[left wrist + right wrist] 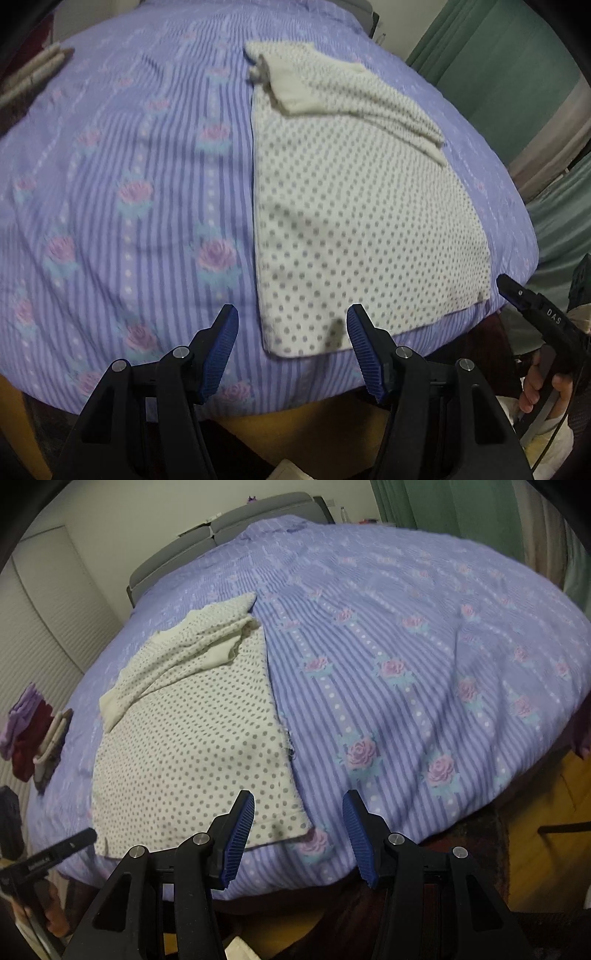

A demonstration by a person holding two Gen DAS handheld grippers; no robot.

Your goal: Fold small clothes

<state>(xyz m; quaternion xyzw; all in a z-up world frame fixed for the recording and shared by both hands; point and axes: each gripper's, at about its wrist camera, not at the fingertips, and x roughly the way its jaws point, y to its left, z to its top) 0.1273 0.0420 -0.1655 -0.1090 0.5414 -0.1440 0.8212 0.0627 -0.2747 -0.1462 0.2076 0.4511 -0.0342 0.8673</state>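
**Loose sleeve could spoil the fold**

Left wrist view: the left gripper (291,347) hangs released over the near hem of the dotted garment (354,221) on the bedspread (129,184). Pinching the bedspread too would drag it.

Right wrist view: the right gripper (298,840) is released, empty, at the garment's near corner; the bunched sleeve (192,646) may slide loose.

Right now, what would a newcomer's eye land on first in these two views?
A cream polka-dot garment lies half folded near the front edge of the purple rose-striped bedspread, its sleeve laid across the top. Both the left gripper and the right gripper hang open and empty just short of the garment's near hem.
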